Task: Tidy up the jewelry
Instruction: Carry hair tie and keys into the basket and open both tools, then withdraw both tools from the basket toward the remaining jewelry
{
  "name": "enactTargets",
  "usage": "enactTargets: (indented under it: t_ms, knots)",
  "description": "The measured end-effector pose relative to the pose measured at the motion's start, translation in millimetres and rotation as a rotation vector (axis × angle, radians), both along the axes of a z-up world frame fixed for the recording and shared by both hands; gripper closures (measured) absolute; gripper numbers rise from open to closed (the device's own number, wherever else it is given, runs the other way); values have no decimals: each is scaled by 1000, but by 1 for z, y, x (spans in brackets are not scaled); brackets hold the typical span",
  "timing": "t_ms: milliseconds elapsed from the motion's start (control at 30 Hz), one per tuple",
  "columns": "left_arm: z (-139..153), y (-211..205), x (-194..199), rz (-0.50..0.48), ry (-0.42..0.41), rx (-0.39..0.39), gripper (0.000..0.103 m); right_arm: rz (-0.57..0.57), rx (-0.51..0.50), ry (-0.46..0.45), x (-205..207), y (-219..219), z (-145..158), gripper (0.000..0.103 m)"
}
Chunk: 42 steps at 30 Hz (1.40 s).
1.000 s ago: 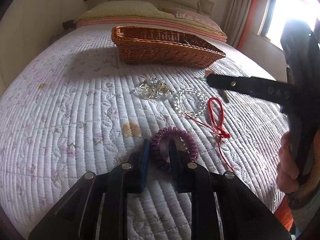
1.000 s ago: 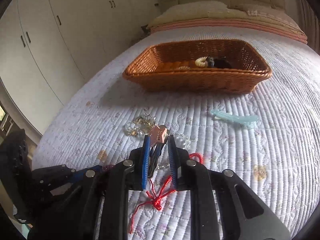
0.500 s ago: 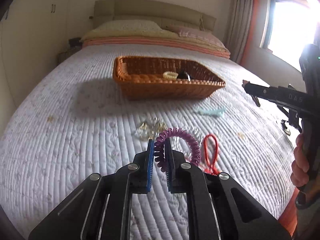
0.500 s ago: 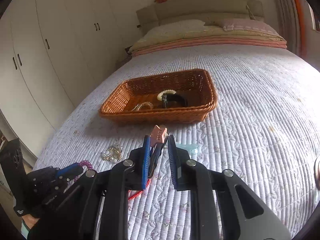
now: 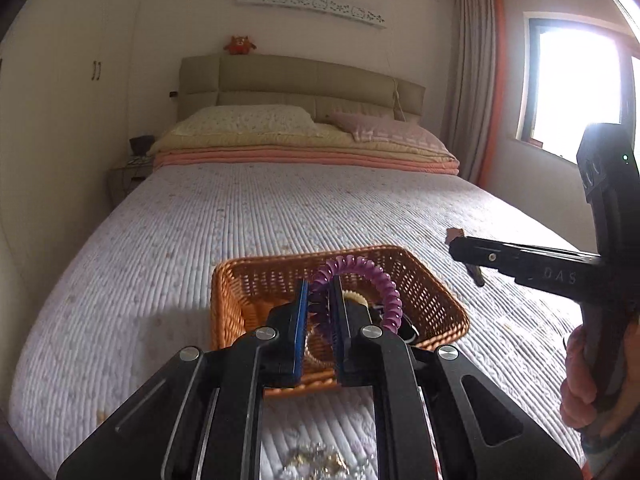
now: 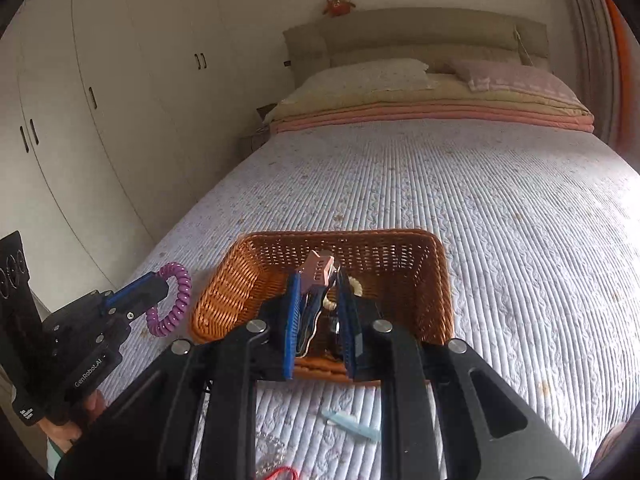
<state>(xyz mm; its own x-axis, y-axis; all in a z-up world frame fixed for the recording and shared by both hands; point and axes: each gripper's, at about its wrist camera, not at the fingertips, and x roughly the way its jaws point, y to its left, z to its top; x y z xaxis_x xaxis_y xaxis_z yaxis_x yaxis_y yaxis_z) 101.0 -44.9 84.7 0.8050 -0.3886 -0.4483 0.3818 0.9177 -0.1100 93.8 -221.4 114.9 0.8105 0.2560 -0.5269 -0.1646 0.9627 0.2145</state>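
Purple coil bracelet (image 5: 372,280) clamped in left gripper (image 5: 320,296).

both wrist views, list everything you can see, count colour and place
wicker basket: one, orange-brown, on the bed just ahead of both tools
spiral hair tie: one, purple, clamped in the left tool
hair clip: one, pinkish brown, clamped in the right tool
items in basket: a few, cream and dark, too hidden to count
light blue clip: one, on the quilt near the right tool
red cord: one, quilt, bottom edge
clear beads: a cluster, quilt, bottom edge
quilt: one, pale floral
pillows: two, yellow, pink
plush toy: one, orange, on headboard
left tool: black, blue pads
right tool: black, blue pads
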Motion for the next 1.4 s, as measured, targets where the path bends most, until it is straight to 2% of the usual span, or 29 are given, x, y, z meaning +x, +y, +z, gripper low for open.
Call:
enactTargets:
  t_ms: [100, 267, 333, 500, 700, 733, 767, 833, 900, 933, 1100, 1267, 1400]
  knots:
    - [-9, -7, 34, 19, 22, 6, 94, 14, 9, 41, 38, 7, -6, 87]
    - [-43, -8, 82, 49, 109, -16, 94, 8, -45, 142, 95, 24, -37, 87]
    - [-57, -10, 93, 61, 138, -3, 94, 20, -52, 185, 110, 29, -50, 87]
    - [-82, -14, 104, 74, 184, 66, 94, 14, -81, 275, 137, 37, -78, 87]
    - [-91, -15, 106, 69, 193, 80, 93, -31, -122, 326, 146, 39, -94, 87]
    - [-91, -14, 105, 70, 188, 79, 92, -32, -115, 327, 144, 39, -96, 87]
    - [-90, -13, 103, 74, 181, 75, 86, -35, -114, 331, 145, 38, -96, 87]
    - [-86, -10, 98, 71, 169, 58, 79, -39, -98, 332, 139, 34, -94, 83]
    - [-80, -7, 91, 65, 157, 36, 79, -51, -83, 324, 129, 27, -88, 62]
    - [-76, -5, 86, 63, 151, 26, 78, -58, -80, 310, 123, 24, -83, 57]
    - [-44, 5, 44, 40, 97, -32, 74, -35, -67, 229, 78, 14, -53, 56]
    - [-13, 11, -16, 18, 30, -15, 73, -15, -105, 113, 20, 8, -17, 56]
    - [3, 24, -55, 9, 17, -50, 73, -9, -87, 39, -24, 3, -3, 56]
